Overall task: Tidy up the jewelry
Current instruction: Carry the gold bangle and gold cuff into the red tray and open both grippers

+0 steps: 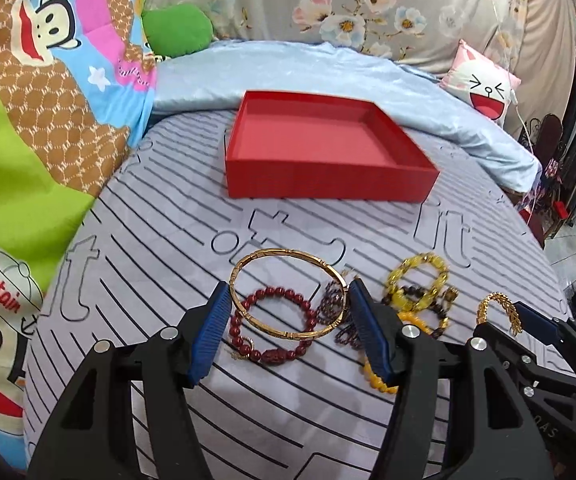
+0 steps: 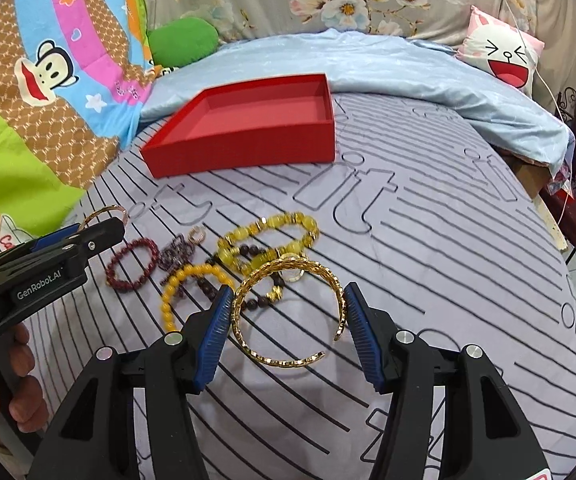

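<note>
while left tongs [image 1: 288, 316] pinch bangle [image 1: 288, 294], right tongs [image 2: 288, 328] pinch cuff [image 2: 288, 316].

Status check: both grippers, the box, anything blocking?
Left gripper shut on gold bangle. Right gripper shut on gold cuff. Red box empty, path clear.

Striped grey sheet [image 1: 168, 264] w/ blue blanket [image 1: 327, 68], green cushion [image 1: 176, 30], cartoon pillow [image 1: 483, 88] behind.

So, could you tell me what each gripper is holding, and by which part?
Left gripper: the plain gold bangle, pinched across its outer rim. Right gripper: the open textured gold cuff, likewise.
</note>
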Demonstrator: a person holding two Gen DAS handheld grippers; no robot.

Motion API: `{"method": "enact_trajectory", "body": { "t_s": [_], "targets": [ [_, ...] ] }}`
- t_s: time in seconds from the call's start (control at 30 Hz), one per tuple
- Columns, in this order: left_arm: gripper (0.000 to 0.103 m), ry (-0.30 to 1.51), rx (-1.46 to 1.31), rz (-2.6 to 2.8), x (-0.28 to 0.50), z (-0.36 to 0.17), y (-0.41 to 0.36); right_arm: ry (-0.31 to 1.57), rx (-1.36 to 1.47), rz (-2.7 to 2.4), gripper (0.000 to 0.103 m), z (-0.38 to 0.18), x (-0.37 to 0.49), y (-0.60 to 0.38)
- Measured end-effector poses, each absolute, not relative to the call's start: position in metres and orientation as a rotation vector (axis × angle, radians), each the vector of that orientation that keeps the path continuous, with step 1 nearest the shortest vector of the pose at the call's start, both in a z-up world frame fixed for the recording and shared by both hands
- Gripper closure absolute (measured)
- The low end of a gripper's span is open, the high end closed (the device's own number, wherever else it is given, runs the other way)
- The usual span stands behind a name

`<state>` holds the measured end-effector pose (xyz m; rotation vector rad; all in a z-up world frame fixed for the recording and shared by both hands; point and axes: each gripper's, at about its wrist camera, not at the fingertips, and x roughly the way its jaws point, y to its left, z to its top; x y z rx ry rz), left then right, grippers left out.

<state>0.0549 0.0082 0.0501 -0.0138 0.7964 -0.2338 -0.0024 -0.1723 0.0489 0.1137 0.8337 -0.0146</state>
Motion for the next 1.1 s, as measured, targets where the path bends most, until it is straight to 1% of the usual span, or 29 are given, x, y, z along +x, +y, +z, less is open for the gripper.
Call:
{"method": "enact_trajectory", "body": {
  "t_s": [0.17, 0.37, 0.57, 0.7, 0.87, 1.1],
  "targets": [
    [0.045, 0.77, -0.006, -0.24, 0.06, 0.068, 0.006, 0.815, 0.136, 0.004, 0.048, 0.065, 0.009, -0.176],
    [0.045, 0.746, -0.02, -0.261, 0.087, 0.089, 0.001, 0.789, 0.131, 0.025, 0.048, 0.085, 0.04, -0.181],
    [0.045, 0.709, -0.008, -0.281, 0.134, 0.108, -0.008, 0.771, 0.143, 0.076, 0.048, 0.11, 0.103, -0.189],
    [0.045, 0.684, 0.008, -0.288, 0.182, 0.119, -0.017, 0.771, 0.159, 0.087, 0.048, 0.123, 0.16, -0.197],
    [0.045, 0.71, 0.004, -0.306, 0.25, 0.115, -0.028, 0.803, 0.153, 0.079, 0.048, 0.122, 0.231, -0.202],
    [0.045, 0.787, 0.03, -0.3, 0.33, 0.088, -0.044, 0.898, 0.143, 0.076, 0.048, 0.093, 0.321, -0.201]
  ]
}}
